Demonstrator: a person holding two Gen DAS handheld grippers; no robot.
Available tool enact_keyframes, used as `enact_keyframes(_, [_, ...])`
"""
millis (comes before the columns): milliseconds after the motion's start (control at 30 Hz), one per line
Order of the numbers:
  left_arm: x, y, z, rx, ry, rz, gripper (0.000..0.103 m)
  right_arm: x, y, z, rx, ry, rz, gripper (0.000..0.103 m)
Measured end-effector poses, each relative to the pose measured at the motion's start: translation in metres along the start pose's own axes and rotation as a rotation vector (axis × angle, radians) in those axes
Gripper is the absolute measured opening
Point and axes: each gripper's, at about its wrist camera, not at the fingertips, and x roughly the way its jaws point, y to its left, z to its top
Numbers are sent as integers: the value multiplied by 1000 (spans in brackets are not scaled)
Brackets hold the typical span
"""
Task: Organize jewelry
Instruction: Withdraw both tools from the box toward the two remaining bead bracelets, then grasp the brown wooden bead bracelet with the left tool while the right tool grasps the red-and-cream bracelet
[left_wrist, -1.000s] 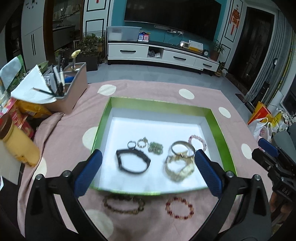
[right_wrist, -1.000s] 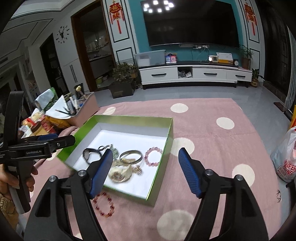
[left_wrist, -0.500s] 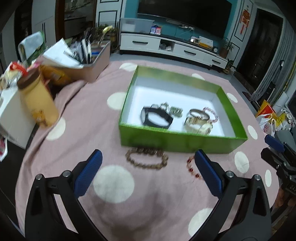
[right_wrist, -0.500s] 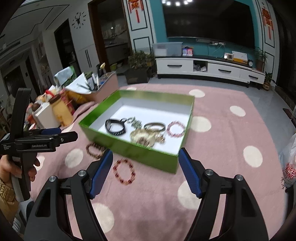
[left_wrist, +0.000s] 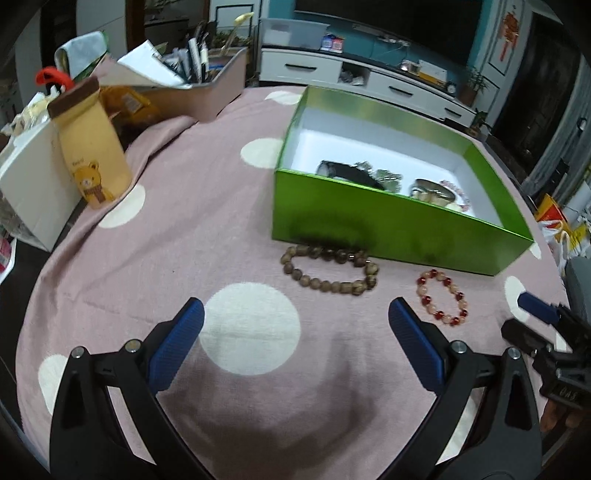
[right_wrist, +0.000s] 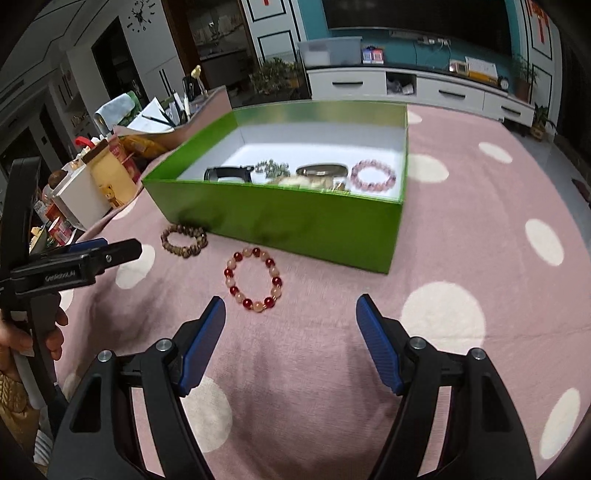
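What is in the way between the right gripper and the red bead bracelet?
Nothing visible. The right gripper is open, with only bare pink cloth between it and the red bead bracelet. The green box sits beyond the bracelet.

"GenRobot.AI" is printed in white on the left claw (right_wrist: 79, 258); other small labels are too blurred to read.

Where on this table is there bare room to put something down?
The pink cloth right of the green box lies bare, as does the stretch between the yellow bear bottle and the box. In front of the box it is tighter: the brown bead bracelet and red bead bracelet lie there. The far left edge is cluttered.
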Motion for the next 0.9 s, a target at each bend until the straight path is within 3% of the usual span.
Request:
enact_keyframes(133, [10, 3, 4, -10, 5, 18, 101, 12, 3, 1, 3, 14, -3, 72])
enact_keyframes(267, [23, 5, 9, -12, 15, 26, 99, 21, 4, 6, 1, 18, -9, 64])
enact_keyframes(733, [50, -3, 17, 35, 32, 40, 76, 48, 12, 14, -45, 39, -49, 47])
enact_keyframes(900, [57, -10, 19, 98, 22, 67, 73, 55, 18, 17, -84, 32, -73, 42])
